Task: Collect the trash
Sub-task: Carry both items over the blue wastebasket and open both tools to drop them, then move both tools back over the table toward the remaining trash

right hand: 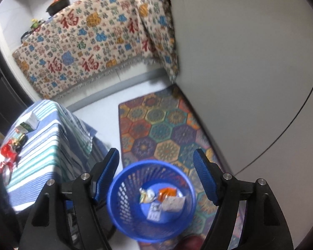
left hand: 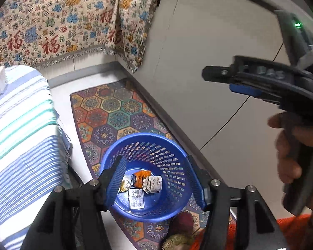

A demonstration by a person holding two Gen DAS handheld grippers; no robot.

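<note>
A blue perforated basket [left hand: 177,145] stands on the floor rug, right below both grippers. In it lie an orange wrapper [left hand: 140,178], a crumpled paper packet [left hand: 153,184], a white card [left hand: 136,201] and a foil wrapper [left hand: 124,184]. My left gripper [left hand: 156,179] hangs open above the basket, with nothing between its blue pads. My right gripper [right hand: 156,177] is open over the basket [right hand: 114,189] too, and empty. It also shows from the side, as the right gripper [left hand: 219,81] in a hand [left hand: 290,156]. More trash lies on the striped table [right hand: 48,152]: a red wrapper [right hand: 8,152] and a white packet [right hand: 31,120].
A hexagon-patterned rug [right hand: 160,129] covers the floor beside a grey wall [right hand: 240,73]. A blanket with red characters [right hand: 83,48] drapes over furniture at the back. The striped table [left hand: 20,135] stands close to the basket's left. Orange fabric [left hand: 292,220] and a dark red round thing [left hand: 182,220] sit at the near edge.
</note>
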